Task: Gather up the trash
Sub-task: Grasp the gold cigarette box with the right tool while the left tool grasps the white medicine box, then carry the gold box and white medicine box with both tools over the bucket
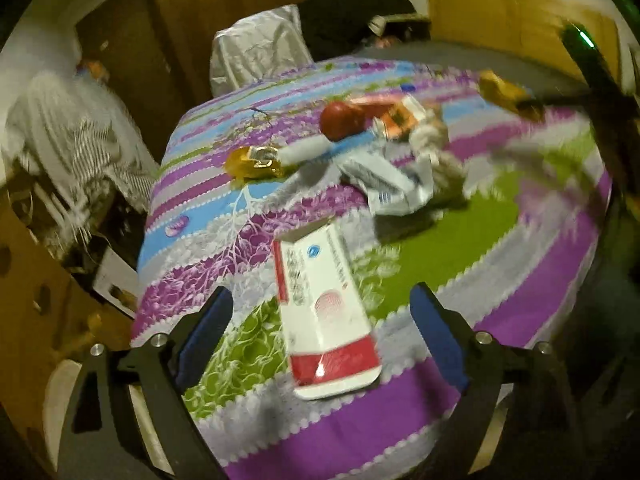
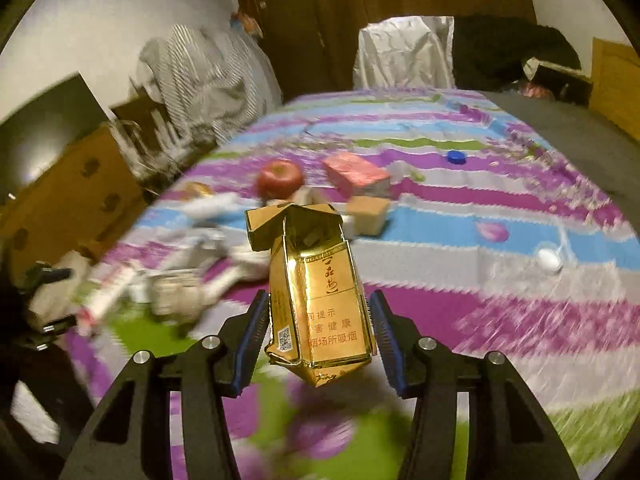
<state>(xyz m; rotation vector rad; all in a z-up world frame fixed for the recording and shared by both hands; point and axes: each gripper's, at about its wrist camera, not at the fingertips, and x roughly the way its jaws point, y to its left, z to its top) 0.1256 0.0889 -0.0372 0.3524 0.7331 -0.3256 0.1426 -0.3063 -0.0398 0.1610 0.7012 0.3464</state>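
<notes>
Between the right gripper's jaws a gold pack sits clamped; left gripper gapes; bedspread blurred.

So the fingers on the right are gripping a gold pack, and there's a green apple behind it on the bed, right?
Not quite: the apple is red, not green, as the right wrist view shows. The rest holds: the fingers grip the gold pack, and the apple lies behind it on the bedspread.
</notes>
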